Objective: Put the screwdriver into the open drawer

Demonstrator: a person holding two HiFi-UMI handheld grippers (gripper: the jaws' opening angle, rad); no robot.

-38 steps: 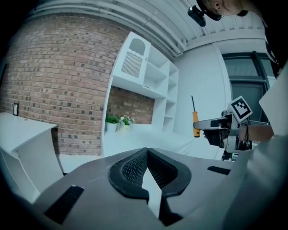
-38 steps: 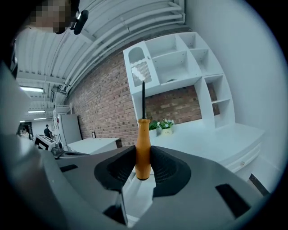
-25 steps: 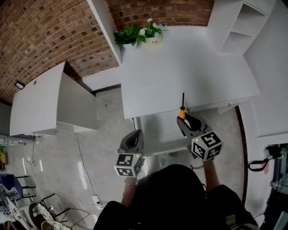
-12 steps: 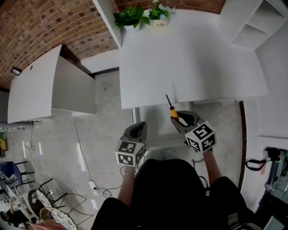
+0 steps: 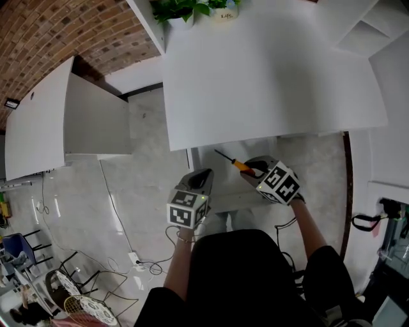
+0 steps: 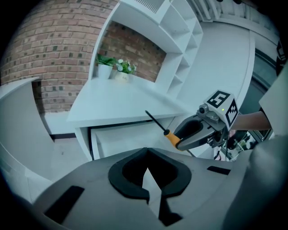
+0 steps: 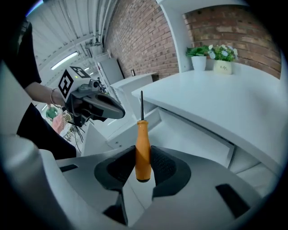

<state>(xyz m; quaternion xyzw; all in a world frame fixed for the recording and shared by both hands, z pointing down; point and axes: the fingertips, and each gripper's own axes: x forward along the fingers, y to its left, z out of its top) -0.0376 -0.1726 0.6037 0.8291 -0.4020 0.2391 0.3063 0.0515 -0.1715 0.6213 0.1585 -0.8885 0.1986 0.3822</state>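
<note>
The screwdriver [image 5: 238, 165] has an orange handle and a thin dark shaft. My right gripper [image 5: 252, 170] is shut on the handle, and the shaft slants up-left over the open white drawer [image 5: 220, 185] under the table's front edge. In the right gripper view the handle [image 7: 142, 139] stands upright between the pads of the right gripper [image 7: 143, 156], tip towards the drawer [image 7: 180, 130]. My left gripper [image 5: 197, 181] hangs shut and empty beside the drawer's left front. From the left gripper [image 6: 146, 156] I see the right gripper [image 6: 182, 141] and the screwdriver [image 6: 170, 134] above the drawer [image 6: 130, 137].
The white table [image 5: 268, 76] carries potted plants [image 5: 192, 7] at its far edge. A low white cabinet [image 5: 38, 128] stands to the left across a strip of floor. Cables [image 5: 135, 258] lie on the floor. White shelving [image 5: 367, 32] rises at the right.
Both grippers have come down towards the drawer. The right gripper has tipped over, and the screwdriver's shaft has swung from pointing away to slanting left over the drawer.
</note>
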